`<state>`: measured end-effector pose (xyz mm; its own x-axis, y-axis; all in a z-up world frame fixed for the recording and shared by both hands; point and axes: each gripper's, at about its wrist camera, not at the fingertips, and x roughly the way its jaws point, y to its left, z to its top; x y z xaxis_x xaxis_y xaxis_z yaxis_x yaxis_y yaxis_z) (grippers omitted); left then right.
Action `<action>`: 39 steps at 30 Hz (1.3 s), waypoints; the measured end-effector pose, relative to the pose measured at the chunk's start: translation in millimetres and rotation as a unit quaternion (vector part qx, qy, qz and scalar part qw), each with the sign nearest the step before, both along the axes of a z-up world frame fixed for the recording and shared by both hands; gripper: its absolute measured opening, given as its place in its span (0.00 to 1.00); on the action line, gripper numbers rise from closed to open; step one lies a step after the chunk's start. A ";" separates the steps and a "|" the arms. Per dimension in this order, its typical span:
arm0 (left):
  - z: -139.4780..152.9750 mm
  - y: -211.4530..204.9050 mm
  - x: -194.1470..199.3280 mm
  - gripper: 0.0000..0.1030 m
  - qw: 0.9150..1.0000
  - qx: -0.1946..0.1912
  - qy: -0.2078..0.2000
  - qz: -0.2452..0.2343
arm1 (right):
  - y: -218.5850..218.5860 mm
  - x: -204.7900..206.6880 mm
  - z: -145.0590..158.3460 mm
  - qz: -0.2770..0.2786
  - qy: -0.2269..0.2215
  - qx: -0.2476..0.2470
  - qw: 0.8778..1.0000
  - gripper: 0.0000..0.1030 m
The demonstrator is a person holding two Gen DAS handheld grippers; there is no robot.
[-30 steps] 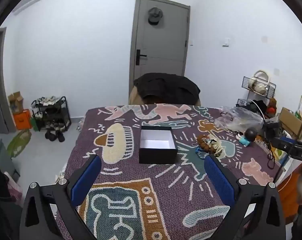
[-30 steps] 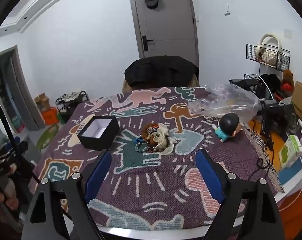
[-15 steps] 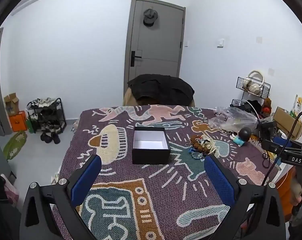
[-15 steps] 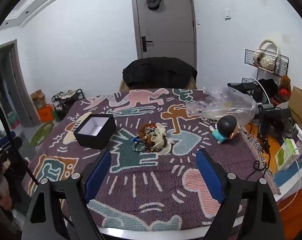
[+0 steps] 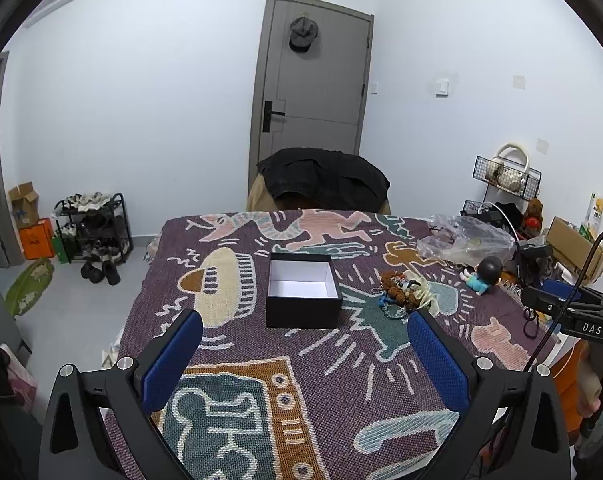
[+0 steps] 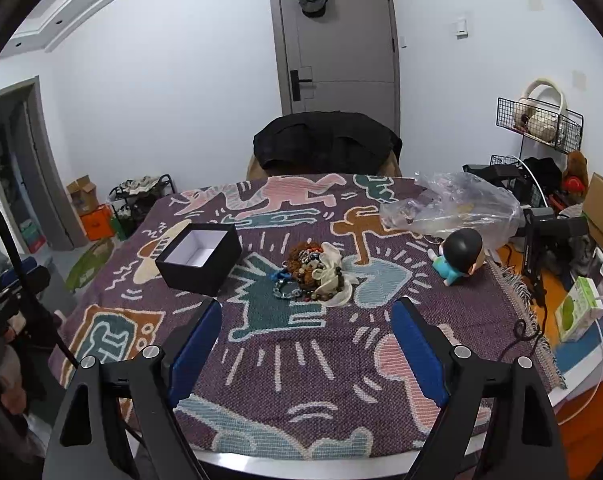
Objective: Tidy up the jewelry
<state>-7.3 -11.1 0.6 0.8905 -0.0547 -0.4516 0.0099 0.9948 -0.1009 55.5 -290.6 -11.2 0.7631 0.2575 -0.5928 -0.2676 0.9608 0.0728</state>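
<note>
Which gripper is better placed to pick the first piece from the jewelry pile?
Right, probably. The right gripper is open and the jewelry pile lies almost straight ahead between its fingers. The left gripper is also open but faces the empty black box, pile off to its right.

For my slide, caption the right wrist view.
Open right gripper faces a jewelry pile beside an empty black box.

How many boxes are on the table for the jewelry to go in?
1. A black open box with a white, empty inside sits on the patterned cloth, left of the jewelry pile. Cardboard boxes elsewhere are off the table.
</note>
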 end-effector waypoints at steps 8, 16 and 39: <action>0.1 1.1 0.5 1.00 1.000 -0.001 0.000 0.000 | -0.3 0.0 0.2 0.000 0.000 0.000 1.000 0.84; 0.4 1.1 0.4 0.99 1.000 -0.001 0.000 0.001 | -0.3 0.3 0.9 0.000 0.000 0.000 1.000 0.84; 0.8 1.7 0.9 0.99 1.000 -0.002 0.001 0.001 | -1.6 0.5 3.1 0.000 -0.001 0.002 1.000 0.84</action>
